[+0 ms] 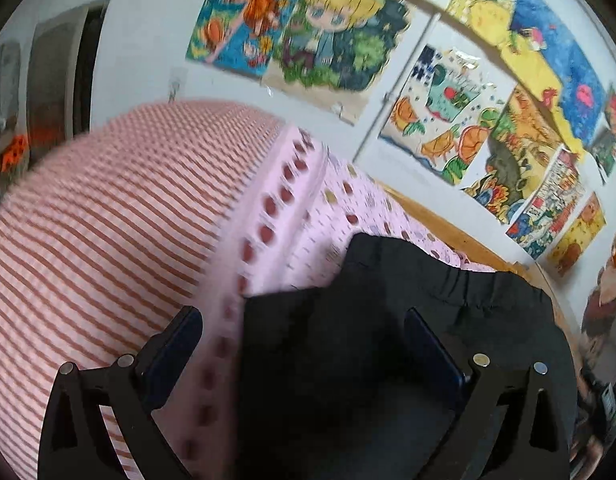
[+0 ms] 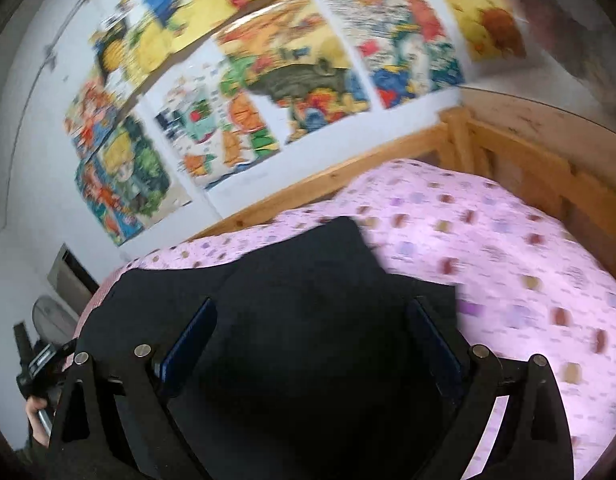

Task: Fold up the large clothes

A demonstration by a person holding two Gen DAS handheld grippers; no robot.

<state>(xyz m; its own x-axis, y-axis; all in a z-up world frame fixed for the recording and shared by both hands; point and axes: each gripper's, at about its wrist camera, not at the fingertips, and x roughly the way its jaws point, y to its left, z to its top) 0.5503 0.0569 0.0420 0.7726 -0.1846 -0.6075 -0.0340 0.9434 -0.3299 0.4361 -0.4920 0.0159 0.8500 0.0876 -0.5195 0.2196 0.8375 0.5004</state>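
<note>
A large black garment [image 1: 388,320] with an elastic waistband lies on the bed; it also shows in the right wrist view [image 2: 308,300]. My left gripper [image 1: 303,316] is open, its fingers wide apart above the garment's left edge and the pink sheet. My right gripper [image 2: 312,308] is open, its fingers spread over the middle of the black cloth. Neither holds anything that I can see. Both views are motion-blurred.
The bed has a pink dotted sheet [image 2: 508,248] and a pink-and-white striped cover [image 1: 107,220]. A wooden bed frame [image 2: 528,152] runs along the wall, which carries colourful posters [image 1: 348,40]. The left hand-held gripper [image 2: 39,360] shows at the left edge.
</note>
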